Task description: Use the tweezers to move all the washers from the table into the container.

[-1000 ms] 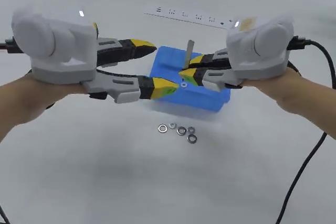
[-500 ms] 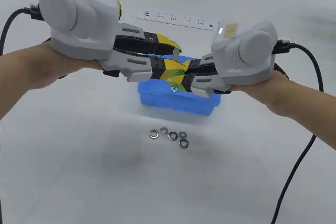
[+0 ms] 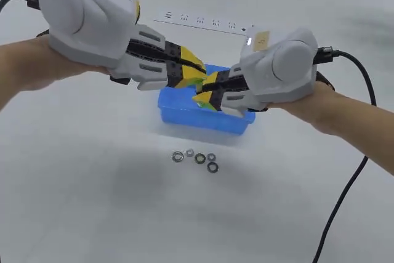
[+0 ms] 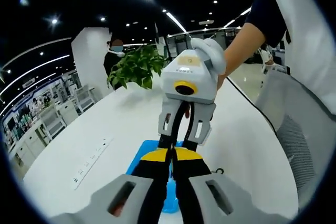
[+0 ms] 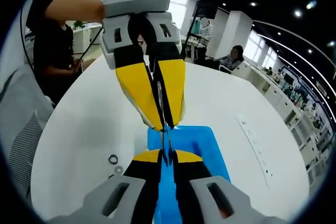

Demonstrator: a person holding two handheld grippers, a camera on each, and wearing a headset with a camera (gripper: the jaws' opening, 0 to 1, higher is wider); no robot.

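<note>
Head view: the left gripper (image 3: 196, 72) and right gripper (image 3: 203, 93) meet tip to tip over the blue container (image 3: 184, 115), covering much of it. Five washers (image 3: 196, 158) lie on the white surface (image 3: 92, 201) just in front, with a power strip (image 3: 203, 23) beyond. Left gripper view: its jaws are drawn together, nose to nose with the other's. Right gripper view: thin tweezers (image 5: 164, 129) run between both pairs of jaws, each closed on them, above the container, with the washers to its left.
</note>
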